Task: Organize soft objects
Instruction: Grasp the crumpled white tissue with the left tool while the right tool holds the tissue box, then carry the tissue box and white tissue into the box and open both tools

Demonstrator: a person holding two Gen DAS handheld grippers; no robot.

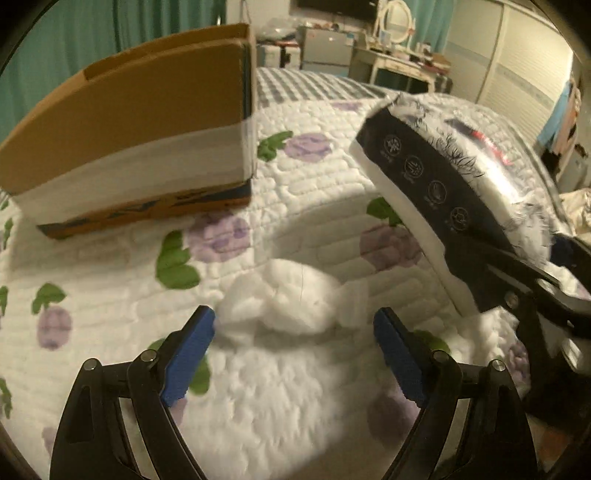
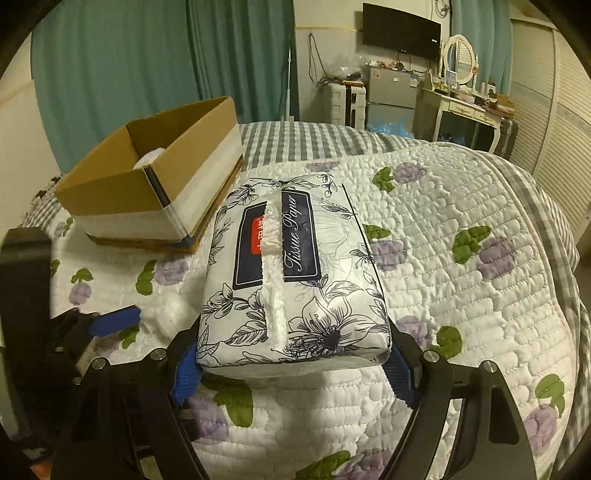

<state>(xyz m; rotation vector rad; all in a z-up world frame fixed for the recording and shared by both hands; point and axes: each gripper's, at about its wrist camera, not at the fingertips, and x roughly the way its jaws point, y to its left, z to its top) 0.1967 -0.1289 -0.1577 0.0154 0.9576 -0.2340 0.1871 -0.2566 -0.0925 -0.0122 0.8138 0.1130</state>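
Observation:
My right gripper (image 2: 291, 363) is shut on a floral tissue paper pack (image 2: 295, 273) and holds it above the quilt; the pack also shows at the right in the left wrist view (image 1: 436, 181). My left gripper (image 1: 293, 332) is open, low over the quilt, with a crumpled white tissue wad (image 1: 291, 299) lying just ahead between its blue pads. An open cardboard box (image 2: 155, 188) sits on the bed at the far left, with something white inside it; in the left wrist view the box (image 1: 136, 136) is ahead to the left.
The bed is covered by a white quilt (image 2: 461, 295) with purple flowers and green leaves. Behind the bed are teal curtains (image 2: 147, 74), a small fridge (image 2: 391, 92), a dressing table with mirror (image 2: 461, 99) and a wall TV (image 2: 400, 29).

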